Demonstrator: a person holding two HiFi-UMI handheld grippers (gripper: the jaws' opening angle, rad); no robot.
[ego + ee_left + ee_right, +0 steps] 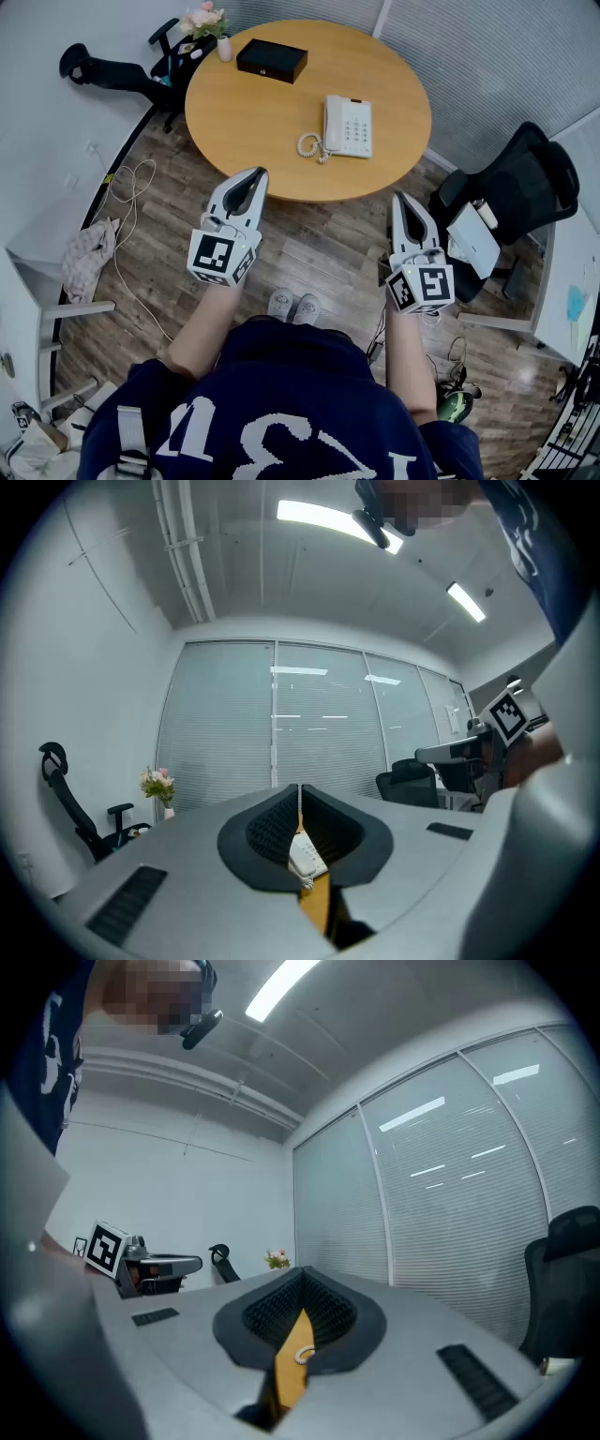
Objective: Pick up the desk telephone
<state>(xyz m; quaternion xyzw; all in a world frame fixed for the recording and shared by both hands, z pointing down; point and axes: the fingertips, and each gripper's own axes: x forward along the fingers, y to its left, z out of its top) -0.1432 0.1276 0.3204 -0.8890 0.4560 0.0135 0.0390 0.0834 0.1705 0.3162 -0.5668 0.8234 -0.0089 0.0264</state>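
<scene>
Wood-plank flooring surrounds a round table (244,131) in the head view. The white desk telephone (348,126) lies right of the table's centre, with its handset on the cradle. A black box (272,60) sits near the table's far edge, and a vase of flowers (208,22) stands at its far-left rim. A black office chair (530,183) is off the table's right side. Both grippers are at the table's near side: the left gripper (259,173) overlaps the rim with its tip, and the right gripper (398,198) stops just short of it.

The left gripper view adds what the head view lacks: a glass wall with blinds beyond the table, and ceiling lights. Its jaws are pressed together on nothing. The slit beneath their seam shows the telephone and a strip of tabletop.

The right gripper view also shows its jaws closed and empty. Its slit shows only a sliver of tabletop and the coiled cord (302,1355), not the telephone's body. A plain white wall lies left of the table.
</scene>
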